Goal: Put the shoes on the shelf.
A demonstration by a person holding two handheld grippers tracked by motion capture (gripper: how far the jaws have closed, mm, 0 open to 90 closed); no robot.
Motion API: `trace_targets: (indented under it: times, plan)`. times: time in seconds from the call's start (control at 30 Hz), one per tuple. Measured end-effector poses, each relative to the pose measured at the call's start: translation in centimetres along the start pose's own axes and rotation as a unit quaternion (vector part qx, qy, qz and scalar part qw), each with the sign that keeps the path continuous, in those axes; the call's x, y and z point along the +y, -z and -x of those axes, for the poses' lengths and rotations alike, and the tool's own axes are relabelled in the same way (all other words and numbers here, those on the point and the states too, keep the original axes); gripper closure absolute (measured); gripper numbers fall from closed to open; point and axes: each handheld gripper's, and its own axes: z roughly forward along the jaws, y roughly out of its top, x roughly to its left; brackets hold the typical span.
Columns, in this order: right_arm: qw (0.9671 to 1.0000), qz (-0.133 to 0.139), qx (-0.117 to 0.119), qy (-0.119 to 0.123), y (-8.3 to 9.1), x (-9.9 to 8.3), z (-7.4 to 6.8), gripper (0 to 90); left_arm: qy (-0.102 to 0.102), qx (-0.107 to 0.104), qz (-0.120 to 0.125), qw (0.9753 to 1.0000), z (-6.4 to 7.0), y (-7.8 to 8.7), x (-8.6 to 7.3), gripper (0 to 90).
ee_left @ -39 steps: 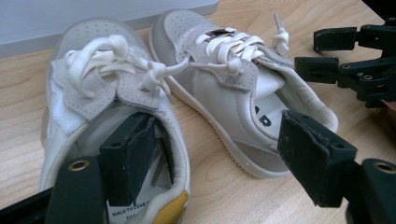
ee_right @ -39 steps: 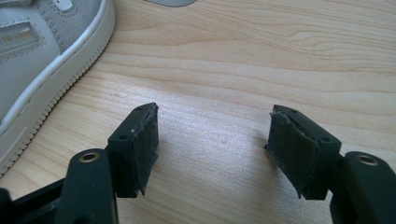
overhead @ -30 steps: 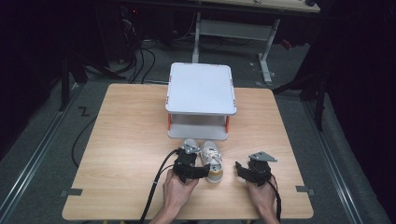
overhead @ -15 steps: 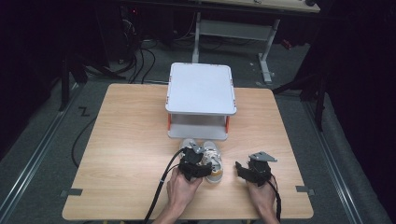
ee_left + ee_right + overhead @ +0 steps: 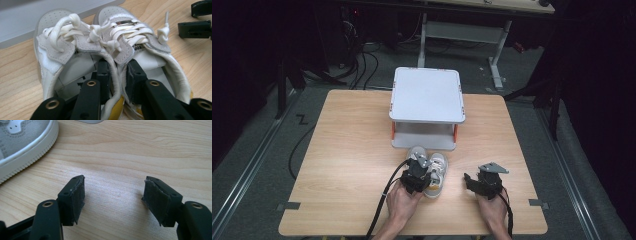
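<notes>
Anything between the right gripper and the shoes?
Nothing: bare wooden table separates the right gripper from the shoes, as the high view shows.

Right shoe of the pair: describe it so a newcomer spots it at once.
Start at the grey two-tier shelf mid-table; the shoes sit just in front of it. The right shoe lies nearer the empty right gripper. Unlike the left shoe, its laces carry a small metal tag, and the left gripper pinches both inner collars.
</notes>
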Motion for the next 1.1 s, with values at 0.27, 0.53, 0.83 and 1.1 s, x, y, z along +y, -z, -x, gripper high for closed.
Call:
trace_targets:
  times: [0.27,0.53,0.83,1.1]
  plan:
    - [1.0000,0.000,0.000,0.000,0.0,0.0,0.0,33.4,-0.010,-0.005,-0.001,0.9999,-0.3,0.2,-0.1,77.5]
    - [1.0000,0.000,0.001,0.000,0.0,0.0,0.0,33.4,-0.019,-0.010,0.007,0.9998,-0.6,1.3,-0.2,79.0]
    - [1.0000,0.001,0.002,-0.001,0.0,0.0,0.0,35.2,-0.026,-0.016,0.029,0.9991,-1.1,2.9,1.3,79.7]
    - [0.9973,0.065,0.033,-0.015,2.0,2.5,0.2,37.7,-0.024,-0.002,0.030,0.9993,-2.2,2.1,2.3,79.7]
